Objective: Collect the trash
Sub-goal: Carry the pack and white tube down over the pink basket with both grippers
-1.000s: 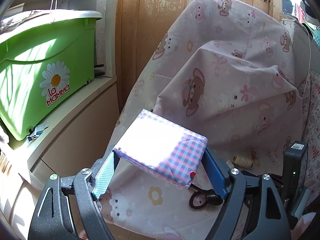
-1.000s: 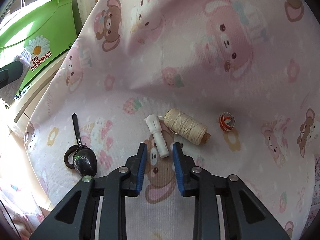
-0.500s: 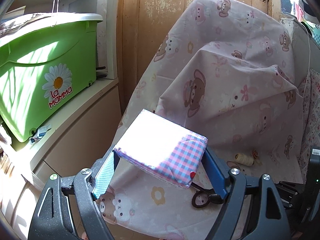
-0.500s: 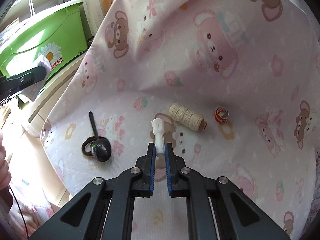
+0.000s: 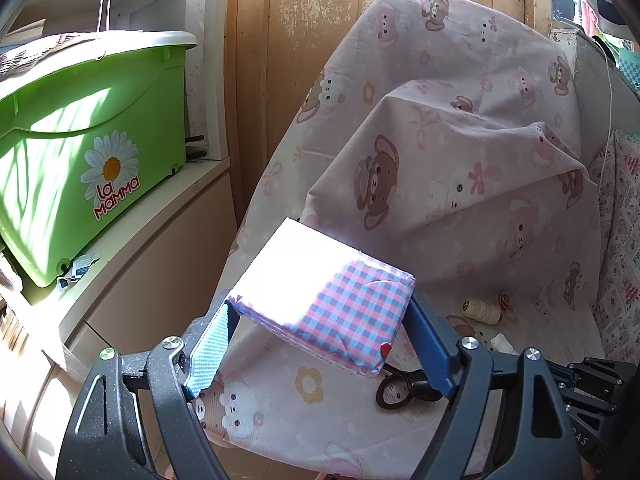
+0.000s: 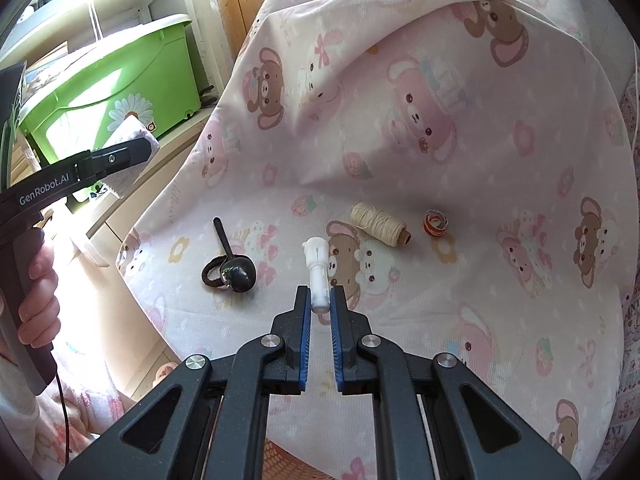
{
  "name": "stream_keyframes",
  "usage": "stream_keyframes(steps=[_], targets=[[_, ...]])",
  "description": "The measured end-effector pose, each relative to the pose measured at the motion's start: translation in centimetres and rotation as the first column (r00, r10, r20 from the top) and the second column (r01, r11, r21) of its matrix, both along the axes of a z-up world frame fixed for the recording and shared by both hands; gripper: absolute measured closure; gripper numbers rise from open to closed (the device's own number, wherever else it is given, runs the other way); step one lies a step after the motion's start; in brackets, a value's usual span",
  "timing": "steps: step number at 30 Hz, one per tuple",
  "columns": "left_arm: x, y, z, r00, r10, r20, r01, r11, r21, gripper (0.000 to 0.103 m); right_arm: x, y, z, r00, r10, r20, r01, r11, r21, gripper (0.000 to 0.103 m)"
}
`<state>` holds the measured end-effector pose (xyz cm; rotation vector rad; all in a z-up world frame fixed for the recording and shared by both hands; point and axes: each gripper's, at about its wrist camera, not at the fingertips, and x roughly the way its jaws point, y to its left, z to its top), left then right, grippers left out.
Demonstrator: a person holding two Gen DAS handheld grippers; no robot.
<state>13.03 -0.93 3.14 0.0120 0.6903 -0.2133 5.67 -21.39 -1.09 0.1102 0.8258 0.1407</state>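
Note:
My right gripper [image 6: 320, 300] is shut on a small white plastic piece [image 6: 318, 268] and holds it just above the pink bear-print cloth [image 6: 460, 140]. My left gripper [image 5: 316, 316] is off to the left, its pads pressed on the two sides of a pink-and-blue checked box [image 5: 360, 312] held in the air. From the right wrist view the left gripper [image 6: 120, 156] shows side-on, with a hand [image 6: 38, 280] round its handle. The white piece [image 5: 502, 343] also appears low on the right in the left wrist view.
On the cloth lie a cream thread spool [image 6: 380, 224], a small orange ring [image 6: 436, 223] and a black spoon on a dark hair tie [image 6: 230, 268]. A green tub [image 5: 92, 152] stands on a white cabinet at the left. A wooden door rises behind.
The right gripper closed on the white piece, then rose and drew back with it, off the cloth. The left gripper and its checked box kept still.

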Motion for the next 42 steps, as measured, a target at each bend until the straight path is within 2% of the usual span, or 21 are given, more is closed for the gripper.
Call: stream_keyframes(steps=[6,13,15,21,24,28,31,33,36,38,42], targets=[[-1.0,-0.2,0.6,0.999,-0.033,0.011,0.033,0.999,-0.007,0.022,-0.2,-1.9,0.8,0.999,-0.043,0.01,0.042,0.996,0.08,0.093],[-2.8,0.0,1.4,0.997,-0.018,0.076,0.014,0.999,0.051,0.022,-1.9,-1.1,2.2,0.998,-0.028,0.061,0.026,0.999,0.026,0.093],[-3.4,-0.5,0.9,0.997,-0.03,0.074,0.023,0.996,0.089,0.022,-2.9,-0.5,2.5,0.997,-0.018,0.074,0.016,1.0,0.019,0.093],[-6.5,-1.4,0.9,0.994,-0.086,0.063,0.079,0.992,0.103,0.022,-6.1,1.2,2.9,0.996,0.031,0.081,-0.032,0.999,0.014,0.092],[-8.1,-1.1,1.6,0.994,-0.112,0.015,0.111,0.993,0.041,0.022,-7.9,1.9,3.6,0.993,0.053,0.104,-0.055,0.998,0.015,0.092],[-9.8,-1.2,1.7,0.991,-0.108,-0.074,0.113,0.992,0.062,0.022,-10.5,3.8,4.6,0.977,0.148,0.156,-0.145,0.989,-0.027,0.092],[-11.3,-1.3,1.0,0.985,-0.141,-0.099,0.147,0.987,0.056,0.022,-11.6,5.2,4.5,0.977,0.178,0.118,-0.171,0.983,-0.063,0.092],[-12.1,-1.5,0.2,0.981,-0.168,-0.097,0.174,0.983,0.062,0.022,-12.0,5.5,3.7,0.981,0.177,0.082,-0.174,0.984,-0.04,0.092],[-12.6,-1.9,-1.8,0.979,-0.172,-0.112,0.184,0.976,0.112,0.023,-12.5,6.1,2.5,0.98,0.194,0.05,-0.191,0.98,-0.058,0.092],[-12.4,-1.6,-2.9,0.973,-0.174,-0.153,0.189,0.978,0.091,0.022,-12.5,6.3,2.0,0.98,0.195,0.04,-0.191,0.978,-0.085,0.092],[-11.6,-0.7,-4.2,0.958,-0.168,-0.233,0.178,0.984,0.023,0.022,-12.1,5.9,0.6,0.984,0.18,-0.004,-0.18,0.982,-0.06,0.092]])
